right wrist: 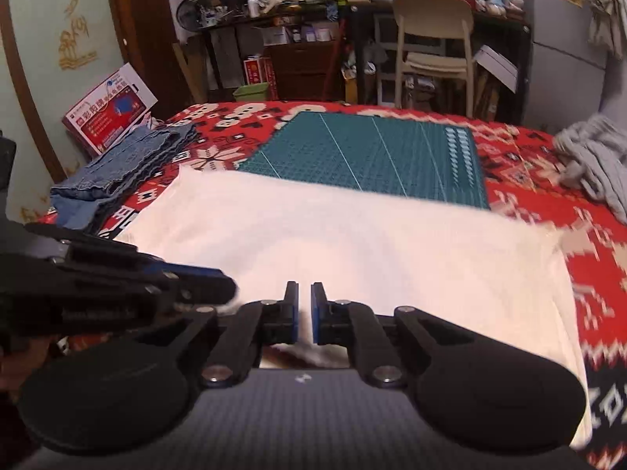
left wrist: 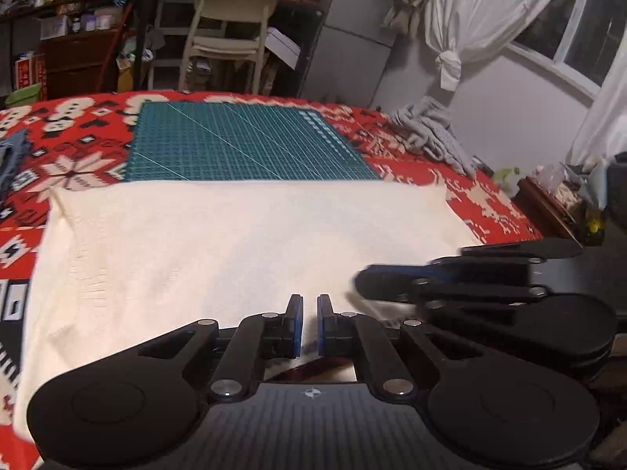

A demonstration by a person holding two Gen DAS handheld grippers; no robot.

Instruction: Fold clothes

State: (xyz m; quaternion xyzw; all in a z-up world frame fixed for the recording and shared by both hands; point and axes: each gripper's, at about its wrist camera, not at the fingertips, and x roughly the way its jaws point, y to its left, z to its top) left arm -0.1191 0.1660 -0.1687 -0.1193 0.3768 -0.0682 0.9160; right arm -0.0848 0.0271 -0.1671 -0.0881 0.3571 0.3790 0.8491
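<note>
The white garment [left wrist: 243, 250] lies spread flat across the near half of the counter [left wrist: 490, 203], which wears a red patterned cloth [right wrist: 588, 293]; its far edge overlaps the near edge of a teal cutting mat [left wrist: 243, 141], and its near edge runs under both tools; we see faint wrinkles along its left side in the left wrist view. Our left gripper [left wrist: 309, 327] sits low over the near hem, angled downward; its jaws stand narrow, all but closed, with pale cloth showing in the slit between them, so we read them as pinching the garment's near edge. Our right gripper [right wrist: 305, 313] sits just beside it to the right, tilted down the same way; its jaws are likewise drawn nearly together on the white fabric at the hem; each tool appears in the other's camera as a blurred black shape lying sideways over the cloth. Further out, a folded stack of blue denim [right wrist: 121, 168] rests at the counter's left edge; a loose grey garment [right wrist: 591, 164] lies heaped at the far right corner; beyond the counter stands a cream chair [right wrist: 435, 51] before cluttered shelves [right wrist: 274, 8]; a white curtain [left wrist: 482, 11] hangs knotted by the window in the left wrist view.
</note>
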